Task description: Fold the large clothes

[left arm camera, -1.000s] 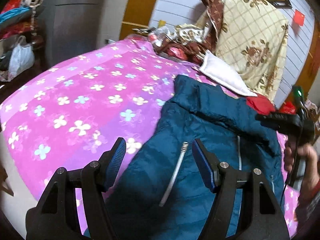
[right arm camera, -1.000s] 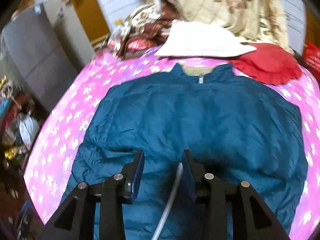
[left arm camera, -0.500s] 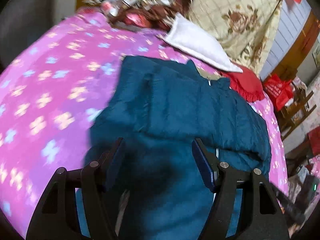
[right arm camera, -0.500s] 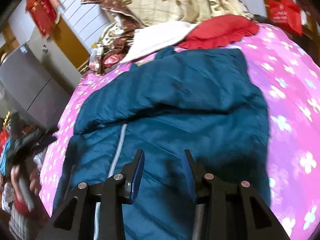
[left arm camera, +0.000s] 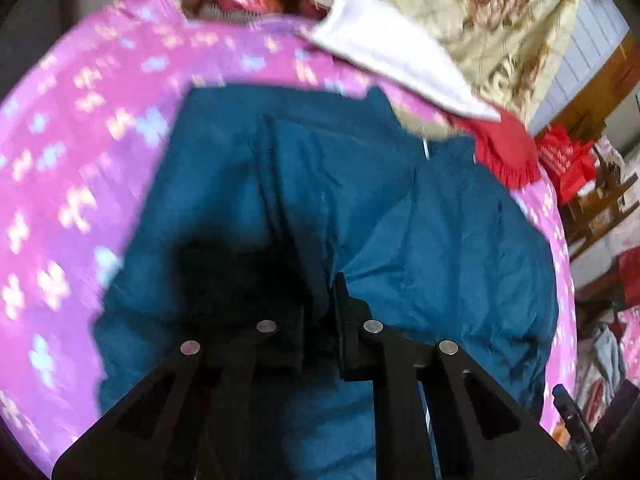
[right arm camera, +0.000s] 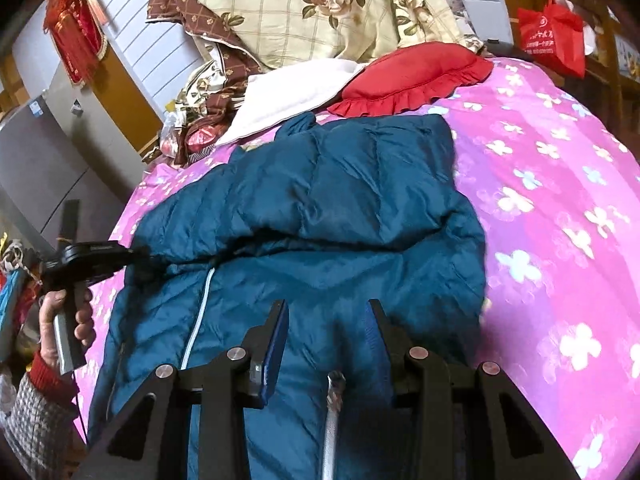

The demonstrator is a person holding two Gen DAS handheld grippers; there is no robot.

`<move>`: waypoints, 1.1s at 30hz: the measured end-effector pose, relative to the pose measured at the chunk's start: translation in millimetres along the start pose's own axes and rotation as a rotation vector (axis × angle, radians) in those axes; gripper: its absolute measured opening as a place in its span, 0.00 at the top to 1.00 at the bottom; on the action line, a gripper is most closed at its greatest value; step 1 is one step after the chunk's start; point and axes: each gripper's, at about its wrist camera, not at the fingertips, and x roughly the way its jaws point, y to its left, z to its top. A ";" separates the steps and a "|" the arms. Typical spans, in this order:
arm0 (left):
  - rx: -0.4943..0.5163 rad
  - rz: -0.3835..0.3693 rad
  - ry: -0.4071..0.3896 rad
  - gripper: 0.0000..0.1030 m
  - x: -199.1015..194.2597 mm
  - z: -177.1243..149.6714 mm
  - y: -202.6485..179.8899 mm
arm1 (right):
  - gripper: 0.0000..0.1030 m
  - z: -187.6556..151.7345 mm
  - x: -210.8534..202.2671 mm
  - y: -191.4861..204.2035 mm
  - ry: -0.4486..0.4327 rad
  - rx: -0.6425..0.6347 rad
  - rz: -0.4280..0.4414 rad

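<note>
A dark teal padded jacket lies on the pink flowered bedspread, front up, with a sleeve folded across its chest. My left gripper is shut on a fold of the jacket's fabric near the folded sleeve's end. From the right wrist view the left gripper shows at the jacket's left edge, held in a hand. My right gripper is open, low over the jacket's lower front, with a silver zipper strip between its fingers.
A red frilled cushion, a white pillow and a floral quilt pile lie at the bed's head. A red bag hangs at the right. Grey cabinets stand left of the bed.
My left gripper has moved in over the jacket and shut on a fold of it. My right gripper has swung toward the jacket's right side and stays open.
</note>
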 end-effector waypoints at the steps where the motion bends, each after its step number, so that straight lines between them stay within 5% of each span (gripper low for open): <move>1: -0.026 0.006 -0.015 0.90 -4.4 5.0 9.0 | 0.64 4.0 4.5 2.7 -0.002 -0.004 -0.003; 9: -0.016 0.068 0.026 0.90 23.1 -2.7 31.9 | 0.64 52.1 84.5 31.1 0.030 -0.064 -0.110; 16: 0.026 0.096 0.017 0.88 25.2 -7.8 24.1 | 0.63 57.8 123.8 22.8 0.091 -0.031 -0.132; 21: -0.012 0.033 -0.014 0.88 -9.2 -21.4 24.9 | 0.63 55.1 85.8 15.8 0.082 0.006 -0.094; 26: 0.085 0.064 -0.131 0.87 -79.5 -61.4 16.7 | 0.63 25.4 13.6 9.7 -0.001 0.035 -0.041; 30: 0.141 0.155 -0.256 0.71 -130.6 -101.8 21.2 | 0.63 -11.7 -32.4 -11.5 0.019 0.168 0.074; 33: 0.156 0.218 -0.327 0.51 -157.9 -133.8 31.3 | 0.63 -47.4 -69.3 -25.1 -0.020 0.201 0.047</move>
